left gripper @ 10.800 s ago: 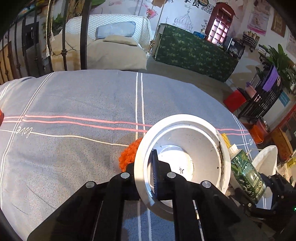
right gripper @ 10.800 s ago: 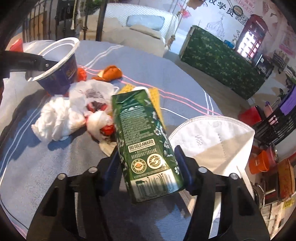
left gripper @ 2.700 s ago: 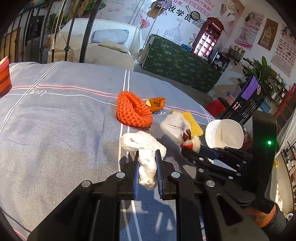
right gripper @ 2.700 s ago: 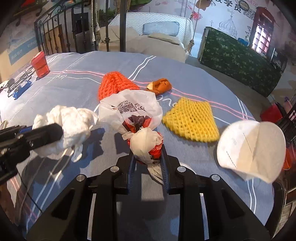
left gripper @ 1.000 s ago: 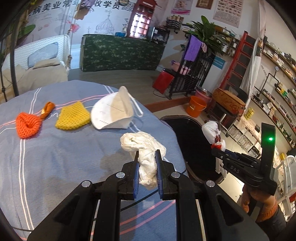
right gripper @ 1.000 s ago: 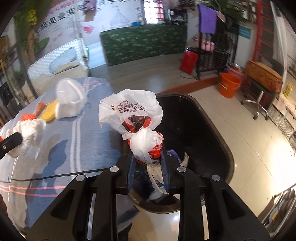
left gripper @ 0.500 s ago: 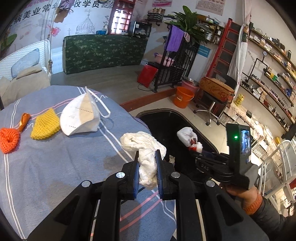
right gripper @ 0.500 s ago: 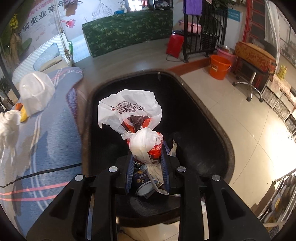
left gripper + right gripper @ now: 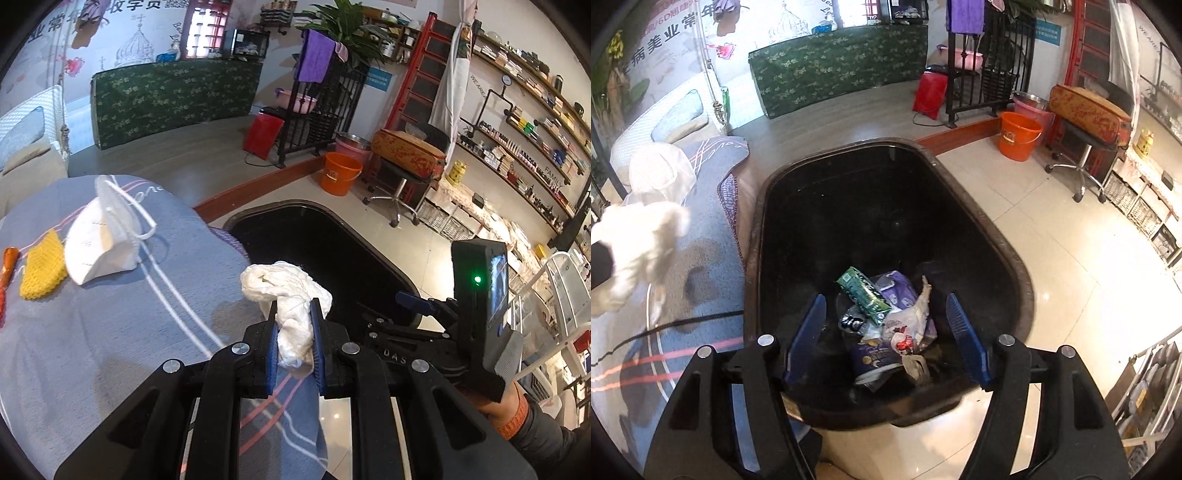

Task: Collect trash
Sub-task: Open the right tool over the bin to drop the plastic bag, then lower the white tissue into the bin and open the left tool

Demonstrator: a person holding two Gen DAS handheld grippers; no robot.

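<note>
My left gripper (image 9: 294, 341) is shut on a crumpled white tissue (image 9: 291, 295) and holds it over the table's edge, next to the black trash bin (image 9: 376, 258). My right gripper (image 9: 886, 338) is open and empty above the bin (image 9: 1004, 243). The white plastic bag (image 9: 908, 321) lies inside the bin among a green carton (image 9: 862, 290), a purple wrapper and a cup. The tissue also shows at the left of the right wrist view (image 9: 639, 240). A white face mask (image 9: 103, 236), a yellow foam net (image 9: 42, 266) and an orange peel (image 9: 9, 258) lie on the grey tablecloth (image 9: 110, 332).
The bin stands on the tiled floor beside the table. An orange bucket (image 9: 340, 177), a swivel stool (image 9: 402, 166) and a black metal rack (image 9: 317, 110) stand beyond it. Shelves line the right wall. A black cable (image 9: 665, 326) crosses the tablecloth.
My right gripper has opened and the white plastic bag has dropped into the bin. My left gripper has carried the tissue closer to the bin.
</note>
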